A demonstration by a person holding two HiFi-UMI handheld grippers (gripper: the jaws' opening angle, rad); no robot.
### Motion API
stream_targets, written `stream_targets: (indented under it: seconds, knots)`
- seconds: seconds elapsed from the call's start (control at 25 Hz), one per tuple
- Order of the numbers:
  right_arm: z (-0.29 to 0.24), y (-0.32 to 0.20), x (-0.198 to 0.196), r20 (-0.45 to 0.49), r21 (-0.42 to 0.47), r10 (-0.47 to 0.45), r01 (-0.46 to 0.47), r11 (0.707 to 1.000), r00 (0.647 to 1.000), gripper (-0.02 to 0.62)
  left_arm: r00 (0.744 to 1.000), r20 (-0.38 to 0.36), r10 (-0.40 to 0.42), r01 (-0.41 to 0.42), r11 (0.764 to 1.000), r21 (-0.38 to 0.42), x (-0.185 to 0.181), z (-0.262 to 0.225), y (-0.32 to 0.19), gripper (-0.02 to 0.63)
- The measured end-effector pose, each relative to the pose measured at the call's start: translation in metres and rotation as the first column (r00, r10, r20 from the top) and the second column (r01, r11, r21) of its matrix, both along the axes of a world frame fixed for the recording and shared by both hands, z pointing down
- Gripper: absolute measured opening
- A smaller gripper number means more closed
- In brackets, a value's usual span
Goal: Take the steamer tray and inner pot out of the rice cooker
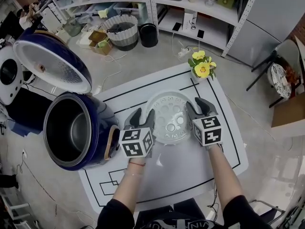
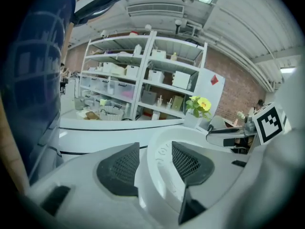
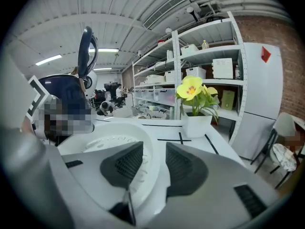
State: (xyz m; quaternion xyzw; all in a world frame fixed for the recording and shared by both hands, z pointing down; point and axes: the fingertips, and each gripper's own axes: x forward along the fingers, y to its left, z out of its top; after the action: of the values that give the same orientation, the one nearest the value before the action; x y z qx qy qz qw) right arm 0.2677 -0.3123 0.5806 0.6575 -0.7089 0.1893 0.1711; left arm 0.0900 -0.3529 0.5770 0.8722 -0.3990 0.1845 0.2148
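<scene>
Seen from above, a person stands at a table covered by a white mat marked with black lines. A round white steamer tray, dotted with holes, sits flat on the mat in front of them.

The left gripper is at the tray's left edge and the right gripper is at its right edge. In the left gripper view, the left gripper's jaws stand apart, one dark ridged pad inside the tray's raised rim and one outside, with a gap on each side of the rim. In the right gripper view, the right gripper is the same: its jaws are parted across the tray's rim and not pressing on it. Neither gripper is holding the tray.

To the left of the tray, touching the mat's edge, is a dark blue rice cooker. Its lid is swung wide open, showing a pale underside. The metal inner pot is in place inside the cooker.

A small white pot of yellow flowers stands on the mat's far corner, beyond the tray. Shelves of boxes line the far wall.
</scene>
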Motion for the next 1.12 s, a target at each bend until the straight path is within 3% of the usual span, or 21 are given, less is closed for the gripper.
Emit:
stream_targets:
  seconds: [0.24, 0.56, 0.76, 1.12]
  knots:
    - [-0.025, 0.007, -0.009, 0.006, 0.057, -0.023, 0.023, 0.998, 1.0, 0.146, 0.999, 0.013, 0.03, -0.031, 0.989, 0.147, 0.001, -0.034, 0.009, 0.21]
    - [-0.089, 0.023, -0.044, 0.033, 0.166, -0.114, 0.107, 0.98, 0.993, 0.146, 0.997, -0.069, 0.04, -0.024, 0.976, 0.218, -0.003, -0.091, 0.042, 0.209]
    - [-0.139, 0.027, -0.078, 0.039, 0.239, -0.213, 0.197, 0.951, 0.976, 0.146, 0.992, -0.119, 0.045, -0.012, 0.963, 0.267, -0.019, -0.138, 0.068, 0.209]
    - [-0.198, 0.029, -0.154, 0.034, 0.332, -0.378, 0.347, 0.877, 0.925, 0.146, 0.983, -0.179, -0.035, 0.095, 0.935, 0.34, -0.08, -0.202, 0.097, 0.209]
